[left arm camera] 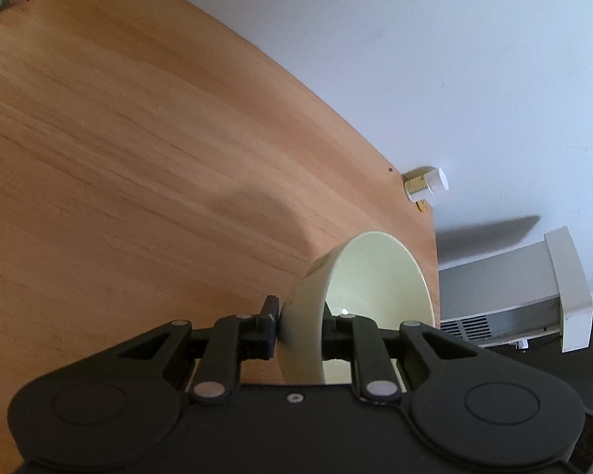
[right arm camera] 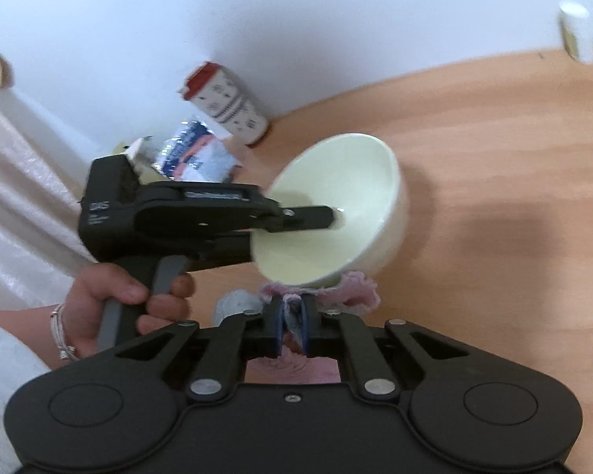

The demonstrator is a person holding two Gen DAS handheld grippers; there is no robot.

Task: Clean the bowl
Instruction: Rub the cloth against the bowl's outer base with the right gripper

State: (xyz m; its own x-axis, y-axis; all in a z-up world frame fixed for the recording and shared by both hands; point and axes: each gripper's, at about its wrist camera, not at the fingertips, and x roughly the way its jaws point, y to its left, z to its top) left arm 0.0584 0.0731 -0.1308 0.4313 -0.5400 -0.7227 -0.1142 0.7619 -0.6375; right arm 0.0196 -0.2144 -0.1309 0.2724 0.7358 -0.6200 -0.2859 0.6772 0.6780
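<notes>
Right tool (right arm camera: 292, 316) clamps cloth (right arm camera: 359, 290) | left tool (left arm camera: 299, 324) grips bowl (left arm camera: 375, 276) rim, tilted sideways

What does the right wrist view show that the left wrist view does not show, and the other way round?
Only the right wrist view shows the pink cloth pinched in the right gripper, the person's hand on the left gripper's handle, a red-lidded canister and a printed packet.

Only the left wrist view shows a grey-white appliance beyond the table edge.

Both show the cream bowl, tilted and clamped at its rim by the left gripper, the wooden table and a small white bottle.
</notes>
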